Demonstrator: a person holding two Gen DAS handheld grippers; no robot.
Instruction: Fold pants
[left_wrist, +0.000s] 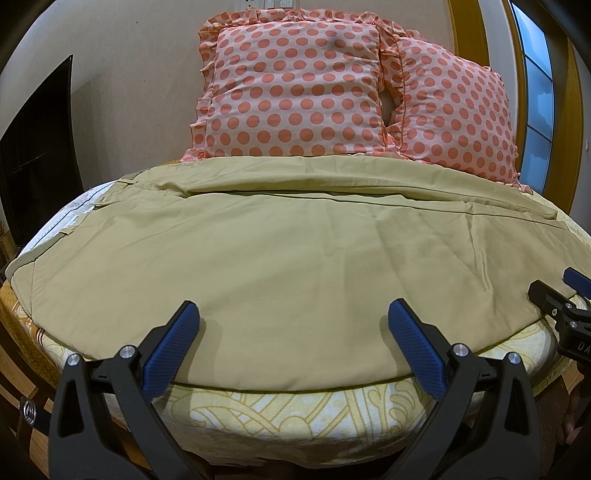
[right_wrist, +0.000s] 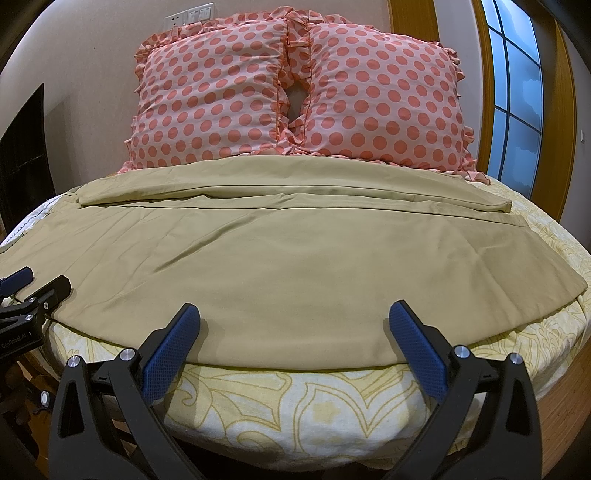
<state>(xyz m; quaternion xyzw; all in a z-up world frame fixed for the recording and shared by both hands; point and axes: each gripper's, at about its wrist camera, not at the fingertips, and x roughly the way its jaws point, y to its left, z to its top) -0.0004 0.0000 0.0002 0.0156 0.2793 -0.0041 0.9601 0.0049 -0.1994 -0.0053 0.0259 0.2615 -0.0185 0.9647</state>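
**Left wrist view first: pants spread flat, folding barely begun**

Left wrist view. The khaki cotton pants (left_wrist: 280, 251) lie spread sideways across the yellow-and-white leaf-patterned bed sheet (left_wrist: 295, 413), waistband end at the left, hem ends at the right. One leg seems to lie in the far part, the other nearer, not stacked. The left gripper (left_wrist: 293, 317) hovers at the near edge of the cloth, blue-padded fingers wide apart, gripping nothing. The right gripper's tip shows at the right edge, near the cloth's near right corner. Two pink pillows with coral polka dots (left_wrist: 295, 92) stand against the far wall, just behind the pants.

Right wrist view. Same pants (right_wrist: 295, 258), same flat lay; the far leg's hem ends near the far right, the near leg's edge reaches the sheet (right_wrist: 295, 406) border. The right gripper (right_wrist: 295, 317) is also spread open and empty, at the near edge. The left gripper's tip sits at the left, beside the cloth. Pillows (right_wrist: 295, 92) unchanged in position behind.

Judgement: garment is laid out and smoothed; leg-over-leg fold and lengthwise folds all remain. Both tools look placed to take the near edge.
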